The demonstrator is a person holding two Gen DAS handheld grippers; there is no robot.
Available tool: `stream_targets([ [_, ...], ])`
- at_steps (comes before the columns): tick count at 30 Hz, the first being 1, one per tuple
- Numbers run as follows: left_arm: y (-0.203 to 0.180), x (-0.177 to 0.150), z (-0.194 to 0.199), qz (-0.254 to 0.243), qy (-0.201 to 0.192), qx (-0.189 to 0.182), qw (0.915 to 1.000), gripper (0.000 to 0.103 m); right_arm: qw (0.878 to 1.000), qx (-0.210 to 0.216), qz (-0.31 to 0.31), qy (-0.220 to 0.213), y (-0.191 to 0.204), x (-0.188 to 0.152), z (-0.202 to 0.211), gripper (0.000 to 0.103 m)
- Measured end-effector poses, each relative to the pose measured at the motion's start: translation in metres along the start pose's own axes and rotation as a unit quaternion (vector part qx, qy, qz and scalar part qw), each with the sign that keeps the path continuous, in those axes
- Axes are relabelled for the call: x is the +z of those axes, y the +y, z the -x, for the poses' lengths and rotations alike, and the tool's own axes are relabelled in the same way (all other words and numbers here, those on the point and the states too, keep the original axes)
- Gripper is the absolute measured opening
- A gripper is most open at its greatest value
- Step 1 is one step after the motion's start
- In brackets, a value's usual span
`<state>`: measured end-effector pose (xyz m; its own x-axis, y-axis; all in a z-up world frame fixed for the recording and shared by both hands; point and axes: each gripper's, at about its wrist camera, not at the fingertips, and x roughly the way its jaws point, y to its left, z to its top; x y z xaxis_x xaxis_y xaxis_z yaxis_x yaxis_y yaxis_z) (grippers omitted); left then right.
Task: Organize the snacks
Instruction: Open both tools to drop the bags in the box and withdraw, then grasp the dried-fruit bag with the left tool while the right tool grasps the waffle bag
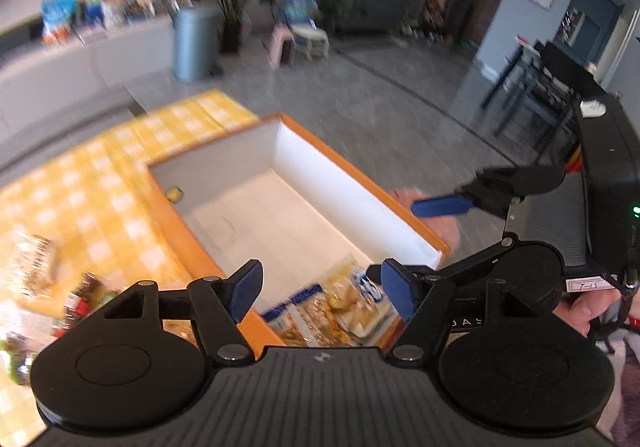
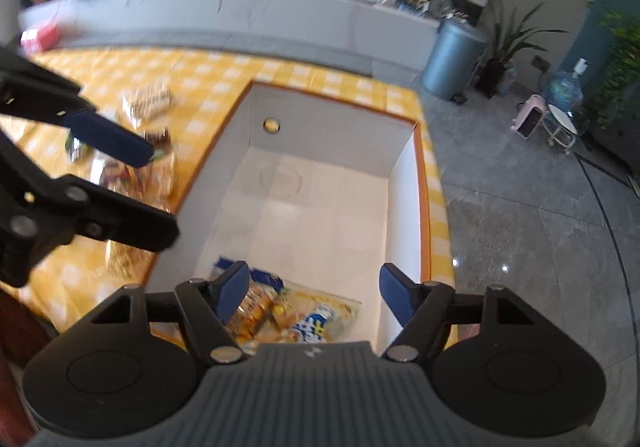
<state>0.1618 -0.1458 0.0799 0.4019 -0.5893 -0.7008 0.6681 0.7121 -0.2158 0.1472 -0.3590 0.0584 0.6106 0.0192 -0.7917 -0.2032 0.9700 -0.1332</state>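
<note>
Both jaws apart, empty, above the orange-rimmed white box (image 2: pixel 422 183); remaining loose snack packets (image 2: pixel 132 167) lie leftward on the yellow-checked surface (image 2: pixel 224 75), nearer the left gripper (image 1: pixel 320 289).

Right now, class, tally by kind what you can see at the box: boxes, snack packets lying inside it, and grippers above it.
Box: 1
Snack packets in the box: 2
Grippers: 2 (left gripper, right gripper), jaws open and empty
Total: 5
Loose snacks on the checked cloth are too blurred to count.
</note>
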Motion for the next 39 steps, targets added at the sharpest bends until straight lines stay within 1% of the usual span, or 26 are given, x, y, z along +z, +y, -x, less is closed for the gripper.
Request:
stream_targets([
  [3, -0.001, -0.012, 0.021, 0.002, -0.036, 0.026, 0.9990, 0.080, 0.999, 0.004, -0.040, -0.021, 0.007, -0.005, 0.006, 0.074],
  [8, 0.004, -0.033, 0.051, 0.019, -0.083, 0.069, 0.9940, 0.080, 0.993, 0.036, -0.103, -0.054, 0.025, -0.017, 0.014, 0.075],
  [11, 0.009, -0.044, 0.062, 0.038, -0.102, 0.085, 0.9904, 0.080, 0.988, 0.056, -0.125, -0.074, 0.043, -0.023, 0.016, 0.076],
  [13, 0.013, -0.052, 0.067, 0.050, -0.109, 0.096, 0.9881, 0.080, 0.984, 0.069, -0.135, -0.090, 0.055, -0.027, 0.019, 0.081],
  [16, 0.023, -0.067, 0.073, 0.071, -0.118, 0.120, 0.9831, 0.080, 0.983, 0.071, -0.130, -0.112, 0.080, -0.031, 0.022, 0.081],
  [20, 0.043, -0.091, 0.075, 0.110, -0.117, 0.139, 0.9772, 0.080, 0.982, 0.065, -0.110, -0.137, 0.113, -0.039, 0.026, 0.079],
  [22, 0.051, -0.102, 0.074, 0.121, -0.112, 0.154, 0.9742, 0.080, 0.983, 0.058, -0.099, -0.146, 0.128, -0.042, 0.026, 0.079],
  [23, 0.054, -0.109, 0.077, 0.124, -0.109, 0.164, 0.9726, 0.080, 0.983, 0.054, -0.092, -0.150, 0.135, -0.044, 0.025, 0.078],
  [26, 0.064, -0.128, 0.077, 0.128, -0.093, 0.189, 0.9690, 0.080, 0.986, 0.024, -0.056, -0.156, 0.158, -0.050, 0.020, 0.073],
  [28, 0.067, -0.134, 0.074, 0.127, -0.081, 0.197, 0.9689, 0.079, 0.988, 0.010, -0.030, -0.151, 0.171, -0.054, 0.013, 0.070],
  [31, 0.072, -0.143, 0.070, 0.127, -0.069, 0.194, 0.9703, 0.079, 0.991, 0.007, -0.004, -0.135, 0.186, -0.059, -0.001, 0.065],
  [33, 0.076, -0.158, 0.070, 0.128, -0.065, 0.192, 0.9708, 0.079, 0.992, 0.008, 0.004, -0.124, 0.191, -0.062, -0.010, 0.064],
  [39, 0.075, -0.174, 0.060, 0.105, -0.058, 0.209, 0.9706, 0.079, 0.994, 0.010, 0.015, -0.108, 0.204, -0.061, -0.033, 0.064],
])
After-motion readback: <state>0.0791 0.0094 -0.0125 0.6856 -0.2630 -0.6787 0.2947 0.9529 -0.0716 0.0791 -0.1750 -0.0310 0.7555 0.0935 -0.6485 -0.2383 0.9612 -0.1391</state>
